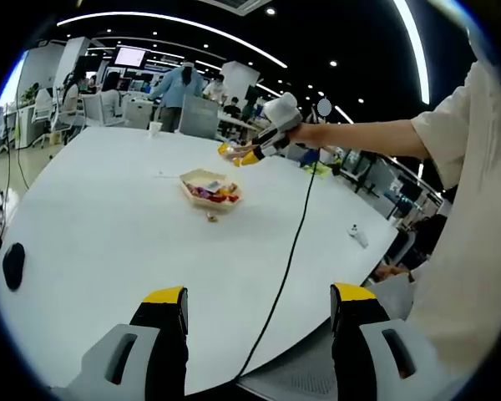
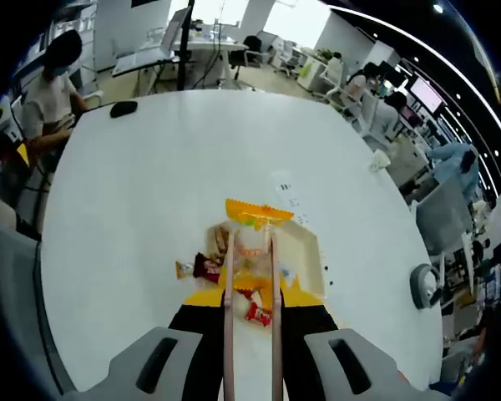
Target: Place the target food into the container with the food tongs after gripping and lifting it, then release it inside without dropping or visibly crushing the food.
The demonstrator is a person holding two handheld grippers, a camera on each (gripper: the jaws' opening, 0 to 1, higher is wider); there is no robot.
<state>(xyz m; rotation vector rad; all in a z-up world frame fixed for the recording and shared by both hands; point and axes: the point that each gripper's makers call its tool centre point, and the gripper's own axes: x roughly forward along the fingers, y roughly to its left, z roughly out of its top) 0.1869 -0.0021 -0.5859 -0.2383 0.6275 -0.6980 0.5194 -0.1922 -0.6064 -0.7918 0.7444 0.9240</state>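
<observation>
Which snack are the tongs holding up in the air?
The orange-edged packet pinched in the tongs. The other snacks lie in the container or on the table.

The broad white round desk lay mostly bare around the shallow beige food container. A thin black cable crossed its near side, and a small black oval object sat near the edge.

no readable text, labels, brands or numbers anywhere

My counter looks smooth, matt white. The container seems pale paperboard; the snack packets inside are glossy plastic wrap, and my tongs dull metal.
</observation>
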